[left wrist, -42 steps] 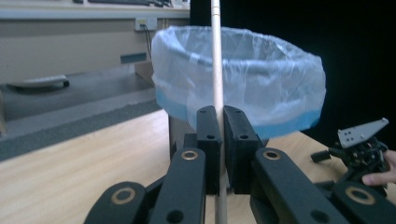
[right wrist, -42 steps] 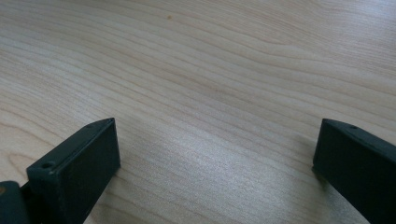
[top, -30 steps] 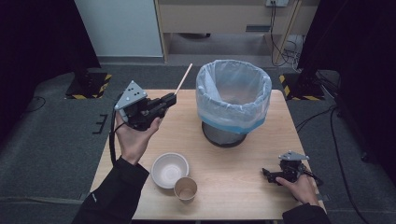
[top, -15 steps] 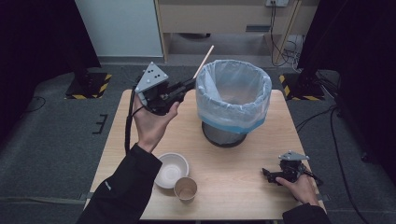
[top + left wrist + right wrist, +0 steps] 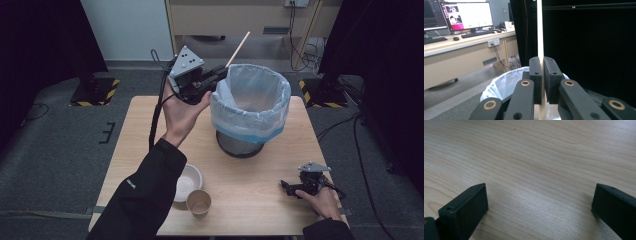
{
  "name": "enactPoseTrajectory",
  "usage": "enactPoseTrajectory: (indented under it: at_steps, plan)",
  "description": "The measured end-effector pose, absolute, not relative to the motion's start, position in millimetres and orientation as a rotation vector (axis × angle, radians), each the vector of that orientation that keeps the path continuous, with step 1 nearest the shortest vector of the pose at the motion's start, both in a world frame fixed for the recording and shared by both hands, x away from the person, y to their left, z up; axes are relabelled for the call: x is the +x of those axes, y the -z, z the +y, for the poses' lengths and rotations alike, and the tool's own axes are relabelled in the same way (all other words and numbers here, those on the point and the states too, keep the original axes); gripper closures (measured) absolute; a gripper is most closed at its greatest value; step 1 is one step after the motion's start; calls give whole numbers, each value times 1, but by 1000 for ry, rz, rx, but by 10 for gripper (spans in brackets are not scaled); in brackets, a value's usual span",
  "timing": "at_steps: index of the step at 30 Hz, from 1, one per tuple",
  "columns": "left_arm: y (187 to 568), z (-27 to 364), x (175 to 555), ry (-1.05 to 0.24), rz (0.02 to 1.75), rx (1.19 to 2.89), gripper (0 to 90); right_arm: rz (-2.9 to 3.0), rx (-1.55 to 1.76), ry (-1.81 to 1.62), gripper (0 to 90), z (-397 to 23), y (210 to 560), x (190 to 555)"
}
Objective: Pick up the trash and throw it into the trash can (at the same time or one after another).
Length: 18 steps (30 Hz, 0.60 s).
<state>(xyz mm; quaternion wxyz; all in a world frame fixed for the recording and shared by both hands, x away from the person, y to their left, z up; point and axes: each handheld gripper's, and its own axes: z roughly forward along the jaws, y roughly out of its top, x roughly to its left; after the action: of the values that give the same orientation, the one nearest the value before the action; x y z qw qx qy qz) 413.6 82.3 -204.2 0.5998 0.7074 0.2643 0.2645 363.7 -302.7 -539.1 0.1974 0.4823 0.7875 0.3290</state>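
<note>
Left gripper point(image 5: 216, 76) was clamped on a wooden stick point(image 5: 238, 48), holding it at the near rim of the lined bin point(image 5: 252, 107), the stick's tip angled up past the rim. Judging from that, the pickup was done and the drop into the bin was left. Right gripper point(image 5: 286, 187) rested wide open and empty on the table point(image 5: 260, 200). A bowl point(image 5: 186, 182) and cup point(image 5: 199, 202) sat untouched.

Pale wood table point(image 5: 260, 200) in front of me, grey carpet beneath. Resting on it: lined waste bin point(image 5: 250, 107) toward the far edge; white bowl point(image 5: 186, 182) and paper cup point(image 5: 199, 202) touching, near edge; right gripper point(image 5: 286, 186), jaws spread wide.
</note>
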Motion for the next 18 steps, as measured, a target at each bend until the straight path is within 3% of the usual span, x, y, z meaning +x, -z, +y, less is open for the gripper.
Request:
enactPoseTrajectory:
  at_steps: [18]
  plan:
    - [201,43,454,-612,640,1599,853,2207,1349,-919,8,-303,539,364]
